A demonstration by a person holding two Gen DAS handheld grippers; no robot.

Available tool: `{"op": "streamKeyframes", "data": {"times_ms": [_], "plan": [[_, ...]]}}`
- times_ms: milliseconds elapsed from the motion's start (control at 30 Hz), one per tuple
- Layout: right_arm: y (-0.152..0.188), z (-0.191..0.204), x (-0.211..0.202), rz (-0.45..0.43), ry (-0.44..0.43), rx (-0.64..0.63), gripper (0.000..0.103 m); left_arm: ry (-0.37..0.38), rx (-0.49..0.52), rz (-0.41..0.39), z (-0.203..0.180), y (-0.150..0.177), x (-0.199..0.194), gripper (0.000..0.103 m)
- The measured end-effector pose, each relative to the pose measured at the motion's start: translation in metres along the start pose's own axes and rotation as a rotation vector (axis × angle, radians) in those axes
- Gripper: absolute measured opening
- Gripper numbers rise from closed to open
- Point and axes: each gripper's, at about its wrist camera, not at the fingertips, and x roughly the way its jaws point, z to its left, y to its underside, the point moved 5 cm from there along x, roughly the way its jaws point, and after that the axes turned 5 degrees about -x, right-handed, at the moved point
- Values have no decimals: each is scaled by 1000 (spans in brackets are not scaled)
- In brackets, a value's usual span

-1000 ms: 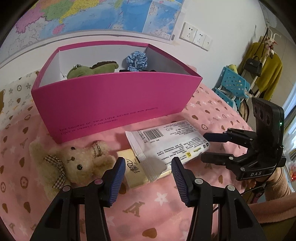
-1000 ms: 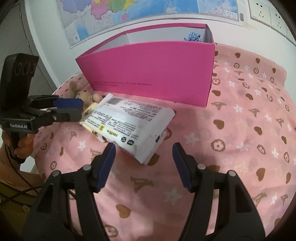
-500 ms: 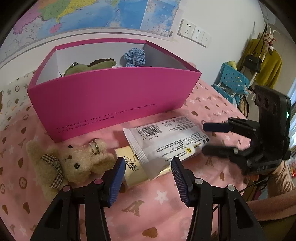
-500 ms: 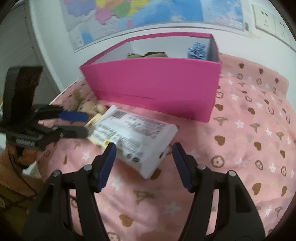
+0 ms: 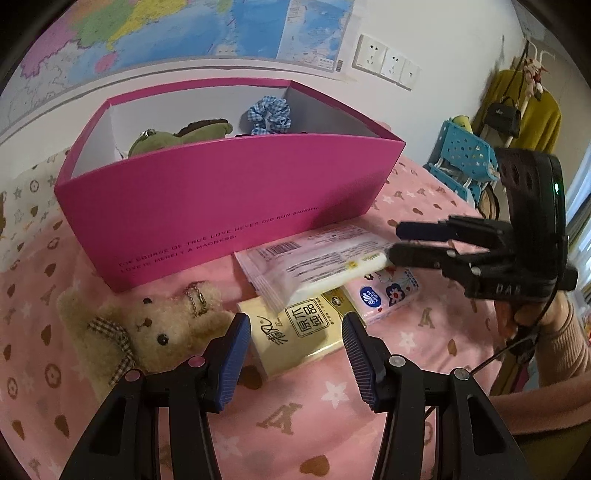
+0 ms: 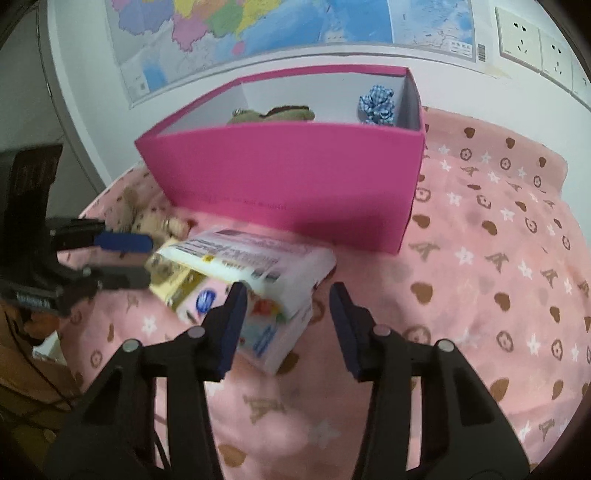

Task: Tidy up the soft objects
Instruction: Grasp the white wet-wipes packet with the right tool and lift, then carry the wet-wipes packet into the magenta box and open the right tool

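A white wipes pack point(image 5: 314, 262) hangs tilted above a yellow tissue pack point(image 5: 295, 332) and a pink flowered tissue pack point(image 5: 384, 291). My right gripper point(image 5: 397, 242) is closing, its pads on the white pack's point(image 6: 251, 258) near end, which sits between them point(image 6: 286, 295). My left gripper point(image 5: 291, 325) stands open just over the yellow pack, touching nothing; the right wrist view shows it at the left point(image 6: 146, 258). A beige teddy bear point(image 5: 147, 328) lies left of the packs. Behind stands a pink box point(image 5: 221, 206) holding a green plush point(image 5: 177, 136) and a blue checked scrunchie point(image 5: 269, 114).
Everything rests on a pink patterned blanket point(image 6: 498, 258) that drops away at the right edge. A wall with a map point(image 5: 184, 33) and sockets point(image 5: 388, 62) rises behind the box. At the far right are a blue crate point(image 5: 461, 158) and hanging coats point(image 5: 532, 114).
The right gripper's jaws have narrowed onto the white pack's end. The pack has risen off the pile, uncovering the pink flowered pack. The left gripper has kept still.
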Motion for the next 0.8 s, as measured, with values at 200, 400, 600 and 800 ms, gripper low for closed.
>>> {"op": "streamKeyframes", "data": {"times_ms": [200,400,600,800], "plan": [[-14,-7,8,-17,-6,9,49,-32,7,5,9,-13,14,53],[1,4,6,31,-67,-33,54,-46,43,26,9,-16,26,53],[4,-1,12,28,-8,-33,54,-67,36,13,11,-23,28,53],[-13,-9,17,-28,11,-23,49,-62,39,-24,12,-34,23,53]]}}
